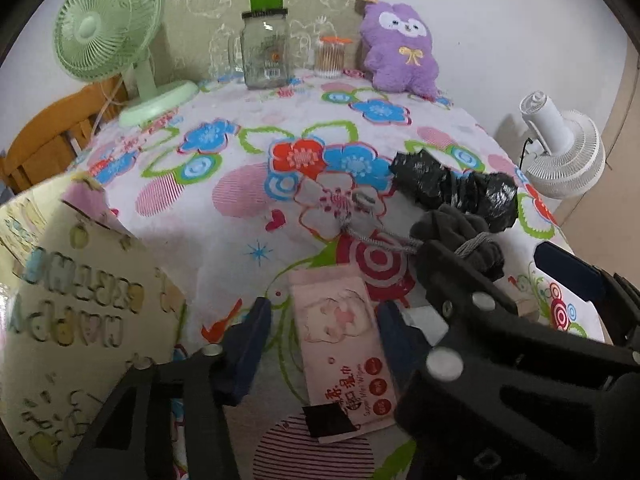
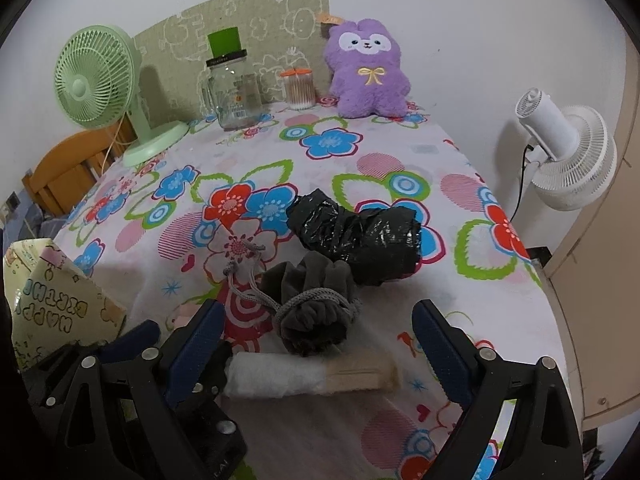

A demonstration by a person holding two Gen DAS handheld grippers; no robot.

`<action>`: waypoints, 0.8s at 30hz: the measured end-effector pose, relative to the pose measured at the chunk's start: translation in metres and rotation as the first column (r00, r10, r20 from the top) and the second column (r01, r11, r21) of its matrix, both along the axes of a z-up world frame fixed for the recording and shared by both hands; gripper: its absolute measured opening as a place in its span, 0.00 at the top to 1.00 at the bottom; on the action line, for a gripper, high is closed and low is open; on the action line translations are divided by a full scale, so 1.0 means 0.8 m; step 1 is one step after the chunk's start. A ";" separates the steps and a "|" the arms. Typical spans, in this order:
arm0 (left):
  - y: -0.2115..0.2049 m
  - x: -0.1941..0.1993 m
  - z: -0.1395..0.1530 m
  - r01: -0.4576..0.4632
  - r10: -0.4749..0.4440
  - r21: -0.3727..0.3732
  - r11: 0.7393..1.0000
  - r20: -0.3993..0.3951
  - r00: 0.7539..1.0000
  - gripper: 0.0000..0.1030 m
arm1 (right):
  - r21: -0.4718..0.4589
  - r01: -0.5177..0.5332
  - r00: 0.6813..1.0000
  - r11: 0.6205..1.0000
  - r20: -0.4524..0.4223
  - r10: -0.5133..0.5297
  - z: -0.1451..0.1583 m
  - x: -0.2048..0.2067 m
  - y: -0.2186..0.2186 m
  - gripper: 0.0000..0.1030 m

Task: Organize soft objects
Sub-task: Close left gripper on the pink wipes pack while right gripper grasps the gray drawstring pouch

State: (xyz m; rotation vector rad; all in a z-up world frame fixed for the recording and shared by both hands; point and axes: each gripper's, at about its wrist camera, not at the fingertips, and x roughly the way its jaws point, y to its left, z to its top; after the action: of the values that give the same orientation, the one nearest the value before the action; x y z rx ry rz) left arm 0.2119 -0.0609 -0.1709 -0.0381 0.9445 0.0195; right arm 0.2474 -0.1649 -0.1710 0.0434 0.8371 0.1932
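Gift bag (image 2: 60, 312) reads "HAPPY BIRTHDAY", upside down.

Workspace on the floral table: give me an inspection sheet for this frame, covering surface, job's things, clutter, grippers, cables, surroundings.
Surface: floral tablecloth covers the table.
Job's things: pink wet-wipes pack lies between the left gripper fingers; grey drawstring pouch, black plastic bundle and white roll lie near the right gripper; purple plush sits upright at the back.
Clutter: glass jar, cotton-swab tub, green fan, birthday gift bag.
Grippers: left fingers straddle the pack, contact unclear; right open, empty.
Cables: black cord at the white fan; pale cord behind the green fan.
Surroundings: white wall, wooden chair.
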 end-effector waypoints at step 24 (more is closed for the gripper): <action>-0.015 -0.015 0.012 0.044 -0.046 0.039 0.998 0.041 0.998 0.61 | 0.013 0.002 0.999 1.000 -0.046 -0.001 -0.008 -0.004 -0.004 0.56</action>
State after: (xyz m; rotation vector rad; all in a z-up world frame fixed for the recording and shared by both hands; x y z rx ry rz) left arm 0.2002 -0.0728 -0.1613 0.0183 0.9025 -0.0049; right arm 0.2438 -0.1679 -0.1777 0.0607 0.8812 0.1967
